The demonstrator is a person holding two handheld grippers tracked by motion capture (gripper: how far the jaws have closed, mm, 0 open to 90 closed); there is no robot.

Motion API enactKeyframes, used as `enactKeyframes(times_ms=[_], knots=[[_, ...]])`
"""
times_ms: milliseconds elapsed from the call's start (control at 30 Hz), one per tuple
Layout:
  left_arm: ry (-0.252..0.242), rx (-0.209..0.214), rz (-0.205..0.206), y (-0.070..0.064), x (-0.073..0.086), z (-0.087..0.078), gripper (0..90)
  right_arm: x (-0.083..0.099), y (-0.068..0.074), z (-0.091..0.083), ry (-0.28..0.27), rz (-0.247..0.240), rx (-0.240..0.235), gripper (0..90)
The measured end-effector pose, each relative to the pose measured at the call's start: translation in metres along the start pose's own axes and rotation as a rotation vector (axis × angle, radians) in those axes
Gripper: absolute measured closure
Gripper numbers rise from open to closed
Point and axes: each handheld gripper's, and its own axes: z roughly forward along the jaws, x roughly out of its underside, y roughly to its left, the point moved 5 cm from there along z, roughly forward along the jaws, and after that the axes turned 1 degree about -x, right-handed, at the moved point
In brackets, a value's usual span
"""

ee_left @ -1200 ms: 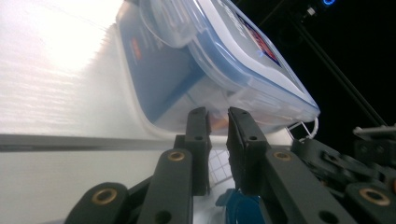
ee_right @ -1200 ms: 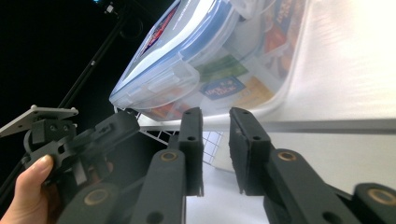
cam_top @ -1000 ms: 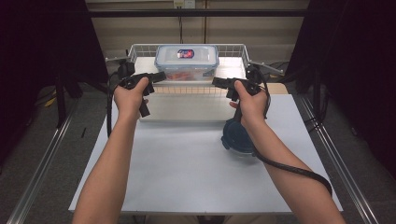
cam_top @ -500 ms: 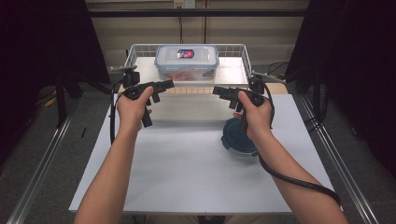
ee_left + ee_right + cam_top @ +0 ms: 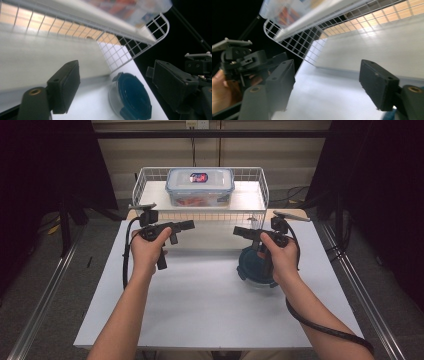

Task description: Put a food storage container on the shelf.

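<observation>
A clear lidded box point(image 5: 200, 186) with red contents sits in a white wire basket point(image 5: 150, 182) at the table's far edge. A round container with a dark blue lid point(image 5: 252, 265) stands on the table just under the person's right hand. My left gripper point(image 5: 187, 225) hovers in front of the basket's left part, jaws pointing right. My right gripper point(image 5: 239, 231) faces it from the right. Both are open with nothing between the jaws. The left gripper view has its gripper point(image 5: 117, 88) wide apart over the blue lid point(image 5: 132, 97). The right gripper point(image 5: 330, 85) frames bare table.
The white table point(image 5: 200, 305) stretches toward the person. The basket's wire wall point(image 5: 120, 55) rises close ahead of both grippers, also the basket point(image 5: 299, 42). The left gripper point(image 5: 247, 61) and its hand appear in the right gripper view. Metal rails point(image 5: 365, 295) flank the table.
Both grippers have drawn back from the sides of the clear box toward the person and lower over the table. The box stays in the basket.
</observation>
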Motion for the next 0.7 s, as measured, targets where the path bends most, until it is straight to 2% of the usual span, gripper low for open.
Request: enactKeyframes(times_ms=[200, 367, 467, 600, 700], knots=[[0.041, 0.009, 0.006, 0.004, 0.016, 0.01, 16.0, 0.01, -0.01, -0.005, 0.018, -0.034, 0.028, 25.3], [0.079, 0.023, 0.002, 0.005, 0.026, 0.017, 13.0, 0.017, -0.017, -0.011, 0.03, -0.042, 0.024, 23.2], [0.088, 0.035, -0.007, 0.006, 0.032, 0.021, 11.6, 0.02, -0.022, -0.014, 0.035, -0.04, 0.026, 22.3], [0.101, 0.044, -0.011, 0.007, 0.038, 0.025, 9.2, 0.024, -0.03, -0.02, 0.042, -0.073, 0.05, 20.6], [0.151, 0.051, -0.016, 0.007, 0.045, 0.031, 7.7, 0.027, -0.035, -0.024, 0.056, -0.083, 0.054, 19.8]])
